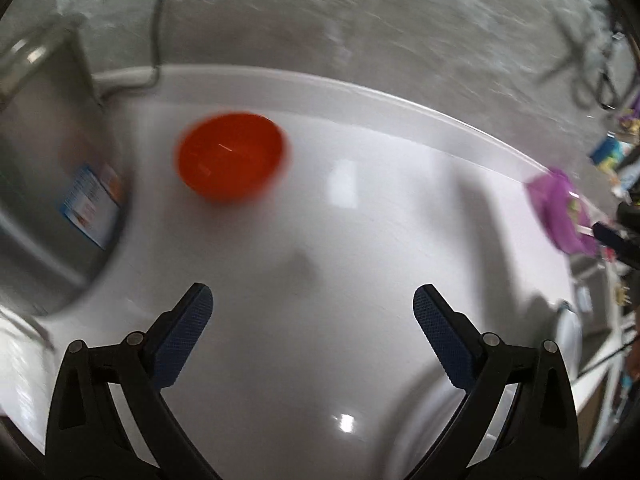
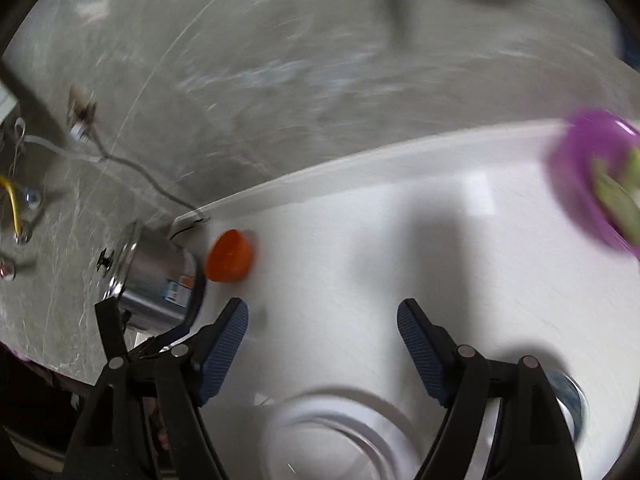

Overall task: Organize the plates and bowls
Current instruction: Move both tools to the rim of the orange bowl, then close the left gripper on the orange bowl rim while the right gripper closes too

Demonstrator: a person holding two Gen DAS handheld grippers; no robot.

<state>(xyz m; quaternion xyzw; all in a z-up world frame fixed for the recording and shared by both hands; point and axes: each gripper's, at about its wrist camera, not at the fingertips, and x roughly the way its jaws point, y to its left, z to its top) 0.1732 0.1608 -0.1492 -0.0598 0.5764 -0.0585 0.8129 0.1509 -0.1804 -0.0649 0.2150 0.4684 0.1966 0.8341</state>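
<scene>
One orange bowl (image 1: 231, 156) and one purple bowl (image 2: 592, 176) are counted on the white counter (image 1: 360, 220). One white plate (image 2: 332, 436) is seen, together with one steel pot (image 2: 160, 284). Two grippers are counted, each with two fingers.

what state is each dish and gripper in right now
orange bowl: upright, empty, on the counter
purple bowl: holds something green, near the counter's back edge
white plate: flat, below the right gripper
left gripper: open, empty
right gripper: open, empty
</scene>
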